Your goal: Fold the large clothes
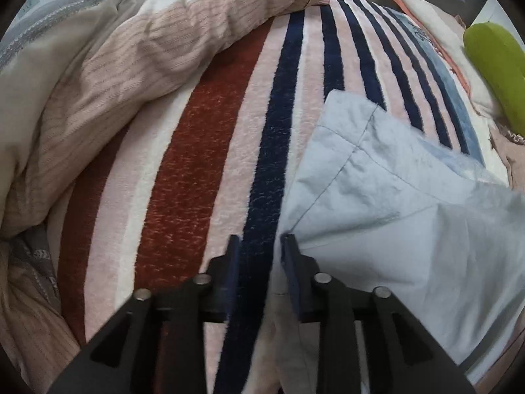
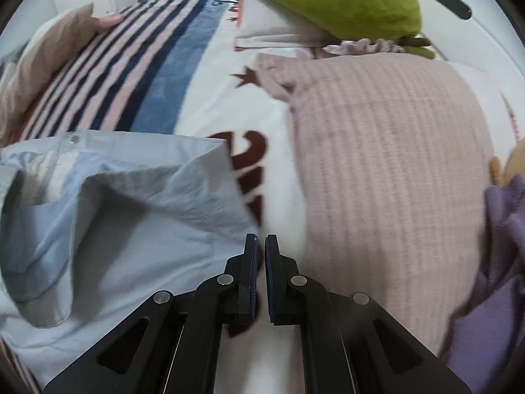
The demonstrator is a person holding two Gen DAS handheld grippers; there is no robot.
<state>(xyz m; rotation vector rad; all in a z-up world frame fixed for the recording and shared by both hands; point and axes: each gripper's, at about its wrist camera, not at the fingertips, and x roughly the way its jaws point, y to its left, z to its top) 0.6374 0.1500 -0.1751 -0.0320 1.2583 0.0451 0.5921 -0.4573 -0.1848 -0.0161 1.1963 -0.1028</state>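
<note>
A light blue shirt (image 1: 393,197) lies spread on a striped fleece blanket (image 1: 203,164) on a bed. My left gripper (image 1: 261,246) is open and empty, its right finger at the shirt's left edge. In the right wrist view the same shirt (image 2: 115,213) lies crumpled at the left, with a snap button near its top hem. My right gripper (image 2: 261,246) is nearly shut with a thin gap and holds nothing, just right of the shirt's edge over the white printed sheet (image 2: 210,105).
A bunched pink and grey duvet (image 1: 98,82) lies left of the blanket. A pink ribbed pillow (image 2: 387,180) lies right of the right gripper. A green cushion (image 2: 338,0) sits at the back, also in the left wrist view (image 1: 495,72). Purple cloth (image 2: 492,279) is at the far right.
</note>
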